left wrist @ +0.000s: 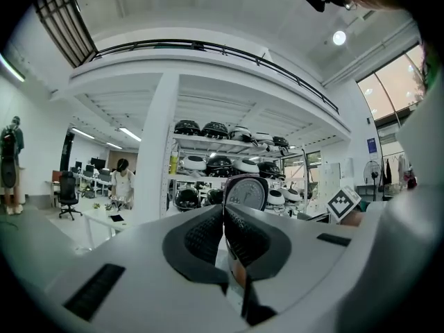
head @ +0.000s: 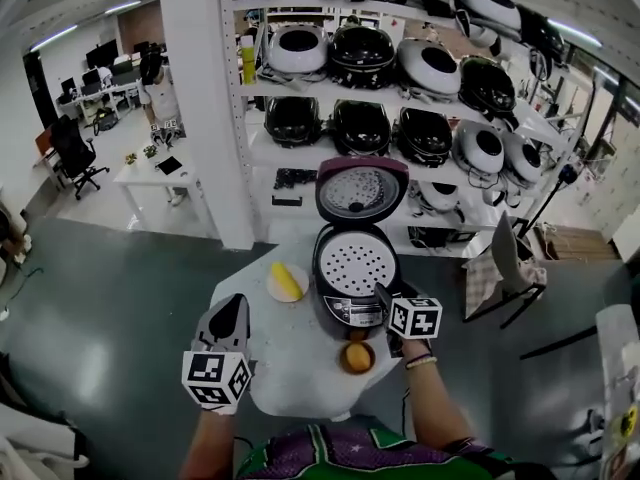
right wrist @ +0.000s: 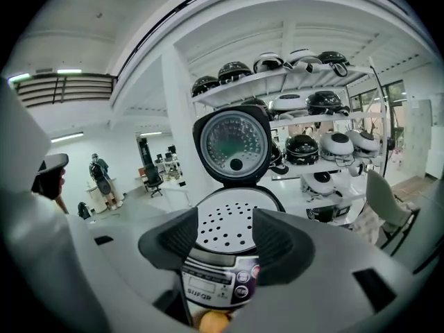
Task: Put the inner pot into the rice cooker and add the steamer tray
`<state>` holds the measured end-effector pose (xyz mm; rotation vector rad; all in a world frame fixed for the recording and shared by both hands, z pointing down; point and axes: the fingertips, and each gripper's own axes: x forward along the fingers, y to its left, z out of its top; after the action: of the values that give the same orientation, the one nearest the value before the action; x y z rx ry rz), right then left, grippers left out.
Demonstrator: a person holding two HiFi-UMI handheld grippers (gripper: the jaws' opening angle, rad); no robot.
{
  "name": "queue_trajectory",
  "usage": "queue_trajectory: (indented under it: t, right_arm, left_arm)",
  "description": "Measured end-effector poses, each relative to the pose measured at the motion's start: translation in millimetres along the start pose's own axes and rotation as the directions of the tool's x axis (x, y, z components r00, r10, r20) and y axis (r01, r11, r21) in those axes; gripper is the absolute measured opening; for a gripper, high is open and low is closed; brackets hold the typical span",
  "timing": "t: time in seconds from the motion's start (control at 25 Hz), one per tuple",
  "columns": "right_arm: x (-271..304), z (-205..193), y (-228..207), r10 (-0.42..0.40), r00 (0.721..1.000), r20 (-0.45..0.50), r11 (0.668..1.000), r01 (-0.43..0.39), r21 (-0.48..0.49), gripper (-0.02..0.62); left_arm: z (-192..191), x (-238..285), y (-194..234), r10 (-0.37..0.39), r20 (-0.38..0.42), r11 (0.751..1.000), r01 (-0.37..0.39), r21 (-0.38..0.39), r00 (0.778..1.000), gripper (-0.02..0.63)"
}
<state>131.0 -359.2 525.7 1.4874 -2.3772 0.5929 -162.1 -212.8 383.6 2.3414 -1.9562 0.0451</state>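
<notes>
Head view: the tray (head: 357,265), white and pierced with holes, sits level in the mouth of the cooker (head: 352,313), whose lid (head: 361,190) stands up behind it. The pot is not visible; if it is in, it lies under the tray.

The tray looks thin, light and stiff, so it should lift without sagging. Its smooth face offers no hold, so the rim is the place to pinch, and lightly, since a tilted grip could let it slide. The pot would likely be heavier, also best taken by its rim.

The right tongs (head: 385,298) hang just in front of the cooker's panel. In the right gripper view the right tongs (right wrist: 225,231) stand apart, with nothing between the pads and the tray beyond the gap. The left tongs (head: 230,313) are over the tabletop (head: 300,363), well left of the cooker. In the left gripper view the left tongs (left wrist: 223,217) are pressed together on nothing.

A plate (head: 274,290) with something yellow lies beside the cooker, and an orange fruit (head: 356,356) lies before it. Shelves (head: 258,80) of other cookers stand behind.
</notes>
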Motion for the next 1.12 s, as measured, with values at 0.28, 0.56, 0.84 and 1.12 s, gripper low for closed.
queue_trajectory:
  t: [0.28, 0.56, 0.84, 1.12]
  right_arm:
    - [-64.3, 3.1, 65.5, -0.002, 0.996, 0.084, 1.0, 0.005, -0.026, 0.242]
    - [-127.0, 14.7, 154.2, 0.056, 0.98, 0.19, 0.996, -0.042, -0.078, 0.233]
    - [-168.1, -2.4, 195.8, 0.056, 0.976, 0.209, 0.996, -0.039, -0.084, 0.233]
    - [-220.9, -0.2, 206.9, 0.025, 0.954, 0.297, 0.997, -0.001, -0.082, 0.232]
  left_arm:
    - [-0.6, -51.9, 20.3, -0.039, 0.012, 0.999, 0.039, 0.005, 0.999, 0.025]
    - [-4.8, -115.1, 49.4, -0.045, 0.021, 0.999, 0.045, -0.01, 0.999, 0.025]
    - [-10.0, -161.8, 59.4, -0.07, 0.028, 0.997, 0.071, -0.038, 0.997, 0.025]
    - [12.8, -179.3, 54.8, -0.096, 0.115, 0.993, 0.103, -0.058, 0.989, 0.023]
